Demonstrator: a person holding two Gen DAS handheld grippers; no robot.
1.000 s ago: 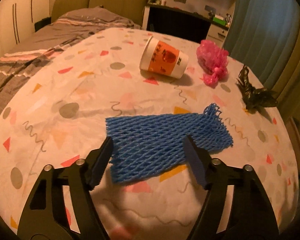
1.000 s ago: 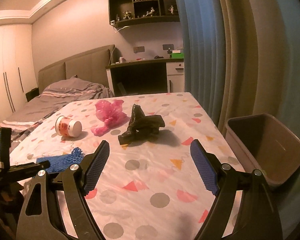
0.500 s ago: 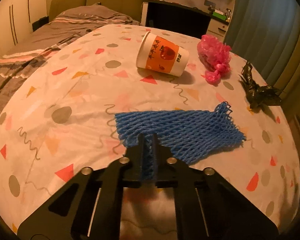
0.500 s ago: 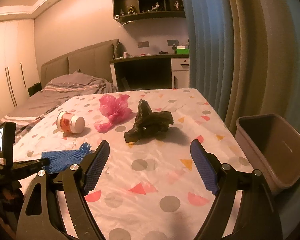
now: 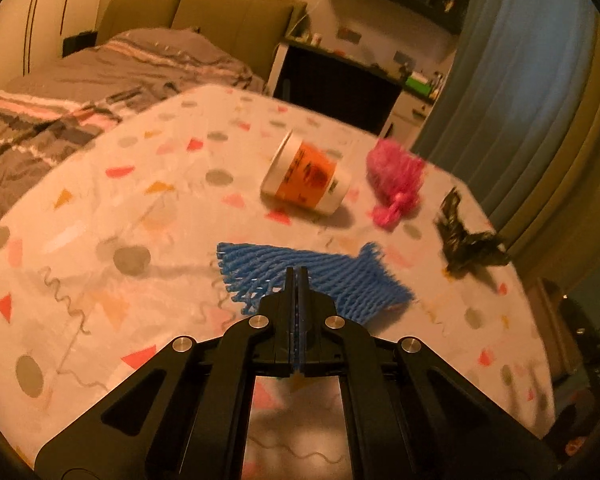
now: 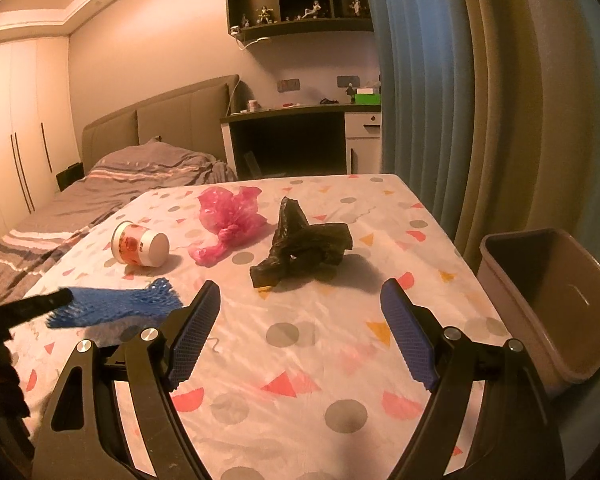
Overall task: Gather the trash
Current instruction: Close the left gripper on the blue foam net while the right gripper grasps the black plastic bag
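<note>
Pinching the blue foam net [image 5: 320, 280] at its near edge with the left gripper [image 5: 296, 280], lifting it just off the worktop [image 6: 300, 340] for carrying to the bin [image 6: 552, 300]; hovering the right gripper [image 6: 300, 320] wide, facing the black bag [image 6: 304, 248].

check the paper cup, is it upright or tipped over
Tipped over: the paper cup lies on its side on the patterned table, base facing the right wrist camera.

My left gripper [image 5: 296, 280] covers the blue foam net's [image 5: 340, 276] near edge, and the bin [image 6: 572, 364] gets cut off at the frame edge.
</note>
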